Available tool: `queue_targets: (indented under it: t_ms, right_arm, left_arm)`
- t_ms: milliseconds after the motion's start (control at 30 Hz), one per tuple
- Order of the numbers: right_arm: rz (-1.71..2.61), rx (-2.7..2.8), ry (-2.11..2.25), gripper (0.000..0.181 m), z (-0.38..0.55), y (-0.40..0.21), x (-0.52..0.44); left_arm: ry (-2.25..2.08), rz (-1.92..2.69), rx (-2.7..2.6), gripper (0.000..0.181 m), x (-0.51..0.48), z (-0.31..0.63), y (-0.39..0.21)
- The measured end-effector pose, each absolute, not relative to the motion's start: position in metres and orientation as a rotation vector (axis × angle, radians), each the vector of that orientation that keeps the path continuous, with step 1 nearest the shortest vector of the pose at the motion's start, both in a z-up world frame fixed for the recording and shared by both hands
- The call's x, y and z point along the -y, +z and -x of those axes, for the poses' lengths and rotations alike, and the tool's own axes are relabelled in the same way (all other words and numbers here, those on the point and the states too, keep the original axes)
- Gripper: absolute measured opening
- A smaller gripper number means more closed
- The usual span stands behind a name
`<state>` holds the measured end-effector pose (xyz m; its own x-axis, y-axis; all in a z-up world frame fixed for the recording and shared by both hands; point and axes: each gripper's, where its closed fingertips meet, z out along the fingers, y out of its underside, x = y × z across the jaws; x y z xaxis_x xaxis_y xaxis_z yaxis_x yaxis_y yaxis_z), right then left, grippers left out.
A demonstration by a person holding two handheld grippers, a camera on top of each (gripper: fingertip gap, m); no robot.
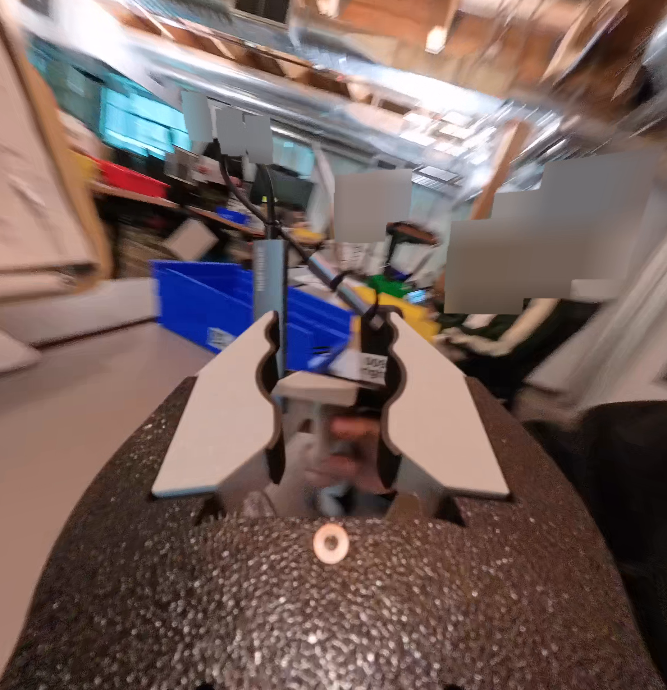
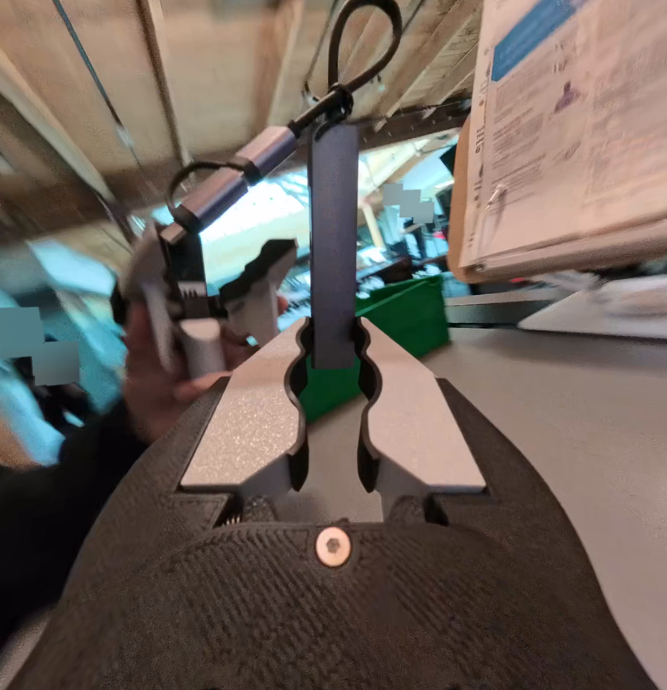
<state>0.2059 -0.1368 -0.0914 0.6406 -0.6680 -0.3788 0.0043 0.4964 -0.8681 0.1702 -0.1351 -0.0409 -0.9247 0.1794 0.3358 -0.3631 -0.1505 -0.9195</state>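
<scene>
My right gripper (image 2: 332, 328) is shut on the lower end of a dark grey flat bar (image 2: 333, 242) and holds it upright above the table. A black cable (image 2: 361, 44) loops from the bar's top to two joined silver plugs (image 2: 242, 175). The plugs end in a black block (image 2: 184, 261) in my left gripper (image 2: 208, 276), which a hand (image 2: 152, 373) holds. In the left wrist view my left gripper (image 1: 332, 325) has its jaws wide apart. The black block (image 1: 374, 347) lies against the right finger. The bar (image 1: 270, 276) stands just behind the left finger.
A grey table (image 2: 511, 410) lies below with a green bin (image 2: 399, 317) on it. A board with paper sheets (image 2: 567, 130) hangs close on the right. The left wrist view shows a blue bin (image 1: 197, 306), a yellow bin (image 1: 399, 310) and a person's pale sleeve (image 1: 518, 328).
</scene>
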Motion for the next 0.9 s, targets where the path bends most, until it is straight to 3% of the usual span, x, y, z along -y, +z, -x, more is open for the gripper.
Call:
queue_targets:
  t_ms: [133,400,600,900]
  right_arm:
    - [0.87,-0.824,-0.346,0.021,-0.206,-0.094,0.141]
    - [1.033,-0.732,-0.26,0.021,-0.195,-0.1,0.105]
    - [1.115,-0.716,-0.286,0.021,-0.192,-0.101,0.104]
    - [0.786,-0.772,-0.022,0.021,-0.192,-0.079,0.139]
  left_arm:
    - [2.389,-0.249,2.143,0.053,0.131,-0.195,-0.059]
    - [2.151,-0.287,2.135,0.041,0.143,-0.185,-0.088]
    - [2.019,-0.021,2.25,0.046,0.131,-0.167,-0.092]
    - [2.32,0.427,2.683,0.044,0.116,-0.186,-0.092]
